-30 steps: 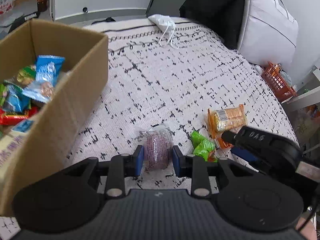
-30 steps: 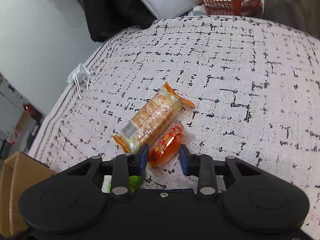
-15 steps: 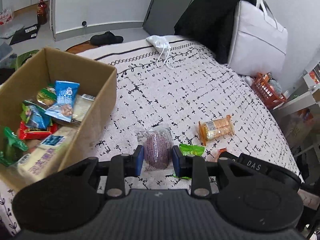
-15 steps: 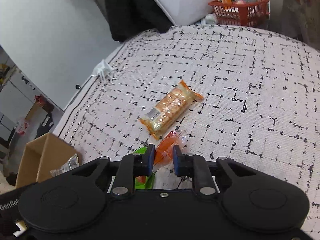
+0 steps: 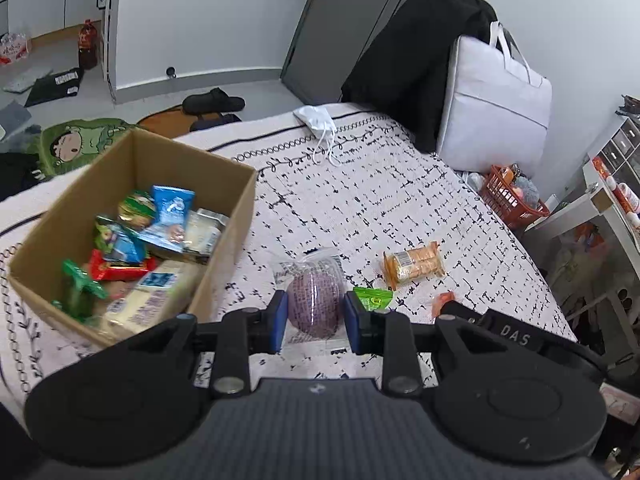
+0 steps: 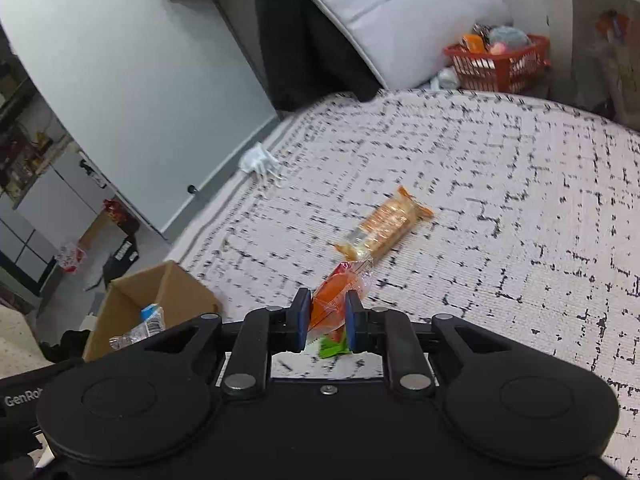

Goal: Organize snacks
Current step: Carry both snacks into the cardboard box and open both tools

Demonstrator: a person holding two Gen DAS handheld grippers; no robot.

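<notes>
My left gripper (image 5: 315,316) is shut on a round purple snack in clear wrap (image 5: 314,304), held above the bed. A cardboard box (image 5: 224,216) with several snack packs stands to its left. My right gripper (image 6: 327,314) is shut on an orange snack packet (image 6: 338,294), lifted off the bed; it shows at the right in the left wrist view (image 5: 442,300). An orange cracker pack (image 5: 414,266) and a green packet (image 5: 372,297) lie on the bed. The cracker pack (image 6: 384,228) lies beyond my right gripper, the green packet (image 6: 332,346) below it, and the box (image 6: 160,292) far left.
The patterned bed cover (image 5: 360,200) carries a white face mask (image 5: 318,118) at its far edge. A white bag (image 5: 496,108) and black clothing (image 5: 408,60) stand at the head. A red basket (image 5: 508,198) sits off the right side.
Both grippers rose from the bed with their snacks. The right gripper closed on the orange packet and lifted it. The box now shows more fully in both views.
</notes>
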